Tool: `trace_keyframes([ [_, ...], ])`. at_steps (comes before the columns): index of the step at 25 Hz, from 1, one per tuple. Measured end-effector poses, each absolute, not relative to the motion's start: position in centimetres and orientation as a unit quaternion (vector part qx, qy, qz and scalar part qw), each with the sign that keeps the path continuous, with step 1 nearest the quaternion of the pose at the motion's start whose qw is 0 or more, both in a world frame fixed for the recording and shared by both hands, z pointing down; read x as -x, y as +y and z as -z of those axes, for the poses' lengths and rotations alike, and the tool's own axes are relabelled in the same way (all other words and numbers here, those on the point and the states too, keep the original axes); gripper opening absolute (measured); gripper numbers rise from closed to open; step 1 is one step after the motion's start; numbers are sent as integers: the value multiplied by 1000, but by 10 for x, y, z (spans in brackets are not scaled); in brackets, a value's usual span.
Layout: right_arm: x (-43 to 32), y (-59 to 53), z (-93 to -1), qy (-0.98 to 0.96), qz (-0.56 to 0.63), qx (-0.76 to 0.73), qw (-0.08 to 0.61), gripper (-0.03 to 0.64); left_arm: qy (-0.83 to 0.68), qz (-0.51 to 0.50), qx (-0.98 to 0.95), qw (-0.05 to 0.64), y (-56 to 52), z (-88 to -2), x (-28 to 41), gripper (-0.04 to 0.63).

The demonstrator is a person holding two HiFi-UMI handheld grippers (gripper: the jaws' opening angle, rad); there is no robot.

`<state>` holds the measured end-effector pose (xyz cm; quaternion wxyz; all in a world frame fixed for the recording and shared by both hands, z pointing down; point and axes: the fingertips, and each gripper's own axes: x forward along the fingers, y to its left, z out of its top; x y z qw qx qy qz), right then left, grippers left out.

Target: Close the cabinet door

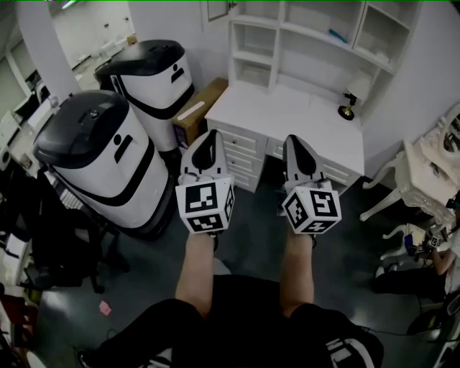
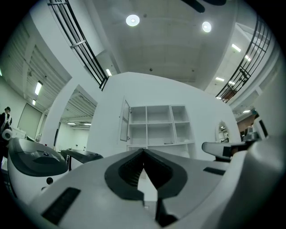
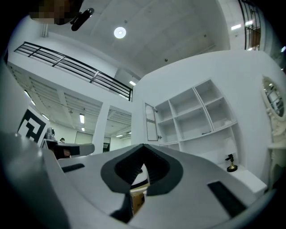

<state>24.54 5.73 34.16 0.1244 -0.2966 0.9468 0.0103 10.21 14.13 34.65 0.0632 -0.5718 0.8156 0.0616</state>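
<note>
A white desk [image 1: 287, 115] with a shelf hutch [image 1: 309, 43] stands ahead of me. The hutch's cabinet door [image 1: 218, 8] at its upper left stands open, swung out to the left; it also shows in the left gripper view as the door [image 2: 124, 120] and in the right gripper view as the door [image 3: 150, 121]. My left gripper [image 1: 209, 138] and right gripper [image 1: 295, 141] are held side by side in front of the desk drawers, well short of the door. Both point slightly upward. The left gripper's [image 2: 143, 151] jaw tips meet with nothing between them, as do the right gripper's [image 3: 143, 146].
Two tall white-and-black machines [image 1: 100, 165] [image 1: 154, 79] stand at the left, with a cardboard box [image 1: 198, 111] beside the desk. A small lamp [image 1: 350, 100] sits on the desktop. An ornate white table [image 1: 420, 180] and a seated person [image 1: 431, 266] are at the right.
</note>
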Motion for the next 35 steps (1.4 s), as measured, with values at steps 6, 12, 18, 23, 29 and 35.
trace_keyframes([
  [6,-193,35,-340,940,6,311,141,18,825,-66,558,58,139,-346,-30,12],
  [12,-144,1,-350,921,14,367,130,18,825,-96,553,65,152,-337,44,12],
  [18,-77,11,-347,934,4,336,119,18,829,-98,546,68,155,-327,106,12],
  [23,-51,8,-345,930,-9,352,109,18,809,-105,575,64,133,-330,129,12],
  [29,-35,16,-370,926,-2,368,83,18,782,-104,613,46,118,-350,135,12],
  [35,-5,26,-363,930,-25,359,76,18,778,-111,617,38,123,-357,153,12],
])
